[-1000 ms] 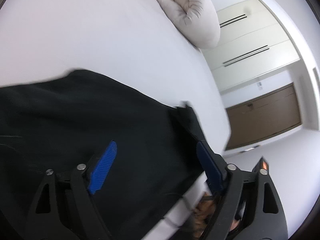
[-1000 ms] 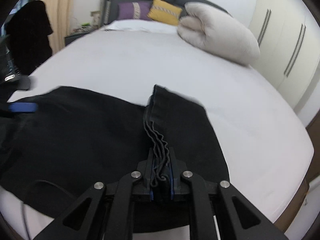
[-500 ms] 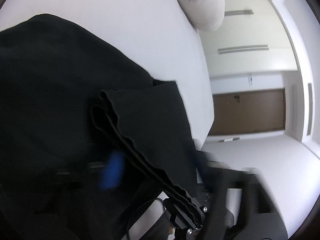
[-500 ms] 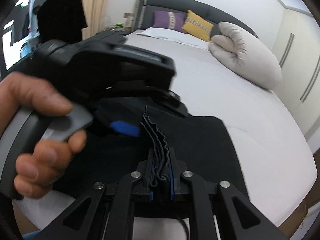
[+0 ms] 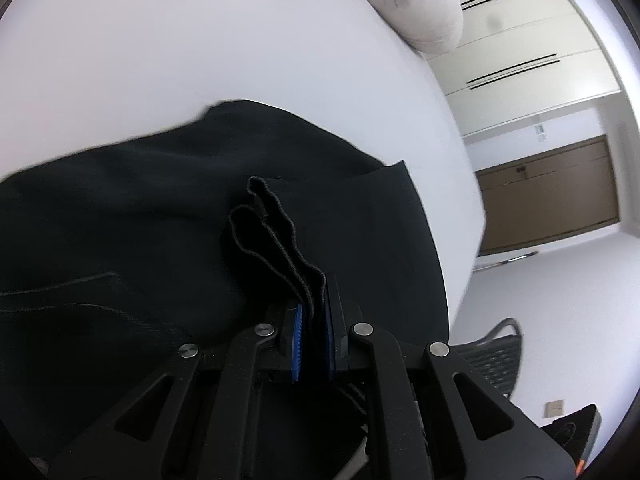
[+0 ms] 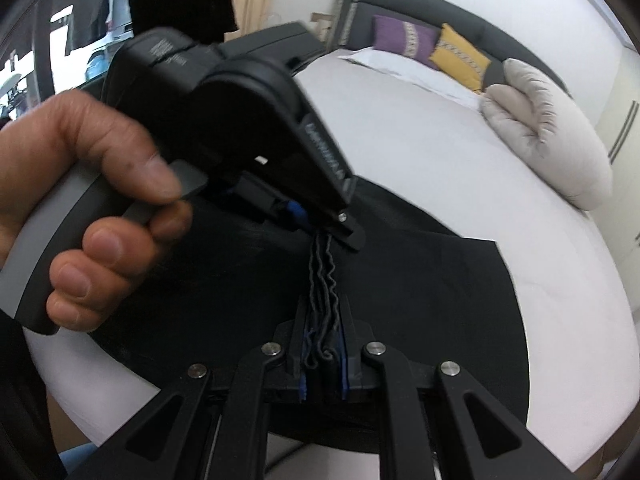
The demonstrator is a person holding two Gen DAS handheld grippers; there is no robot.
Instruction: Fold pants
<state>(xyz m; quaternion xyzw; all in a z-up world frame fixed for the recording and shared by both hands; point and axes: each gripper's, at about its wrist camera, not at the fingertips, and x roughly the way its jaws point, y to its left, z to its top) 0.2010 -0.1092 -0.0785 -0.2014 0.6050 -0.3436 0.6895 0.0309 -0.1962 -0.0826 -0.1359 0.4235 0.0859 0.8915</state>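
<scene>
Now both my grippers, left gripper (image 5: 313,320) and right gripper (image 6: 323,344), pinch the pants (image 5: 160,220) hem shut; I'd keep it taut, carrying toward twelve o'clock

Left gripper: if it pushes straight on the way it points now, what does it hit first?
The left gripper is shut on the bunched edge of the pants, so straight ahead it probably meets more of that cloth lying on the bed. Depth is hard to judge through the fisheye.

pants (image 5: 132,220) | black, partly folded | spread on white bed | bunched hem edges upright
</scene>
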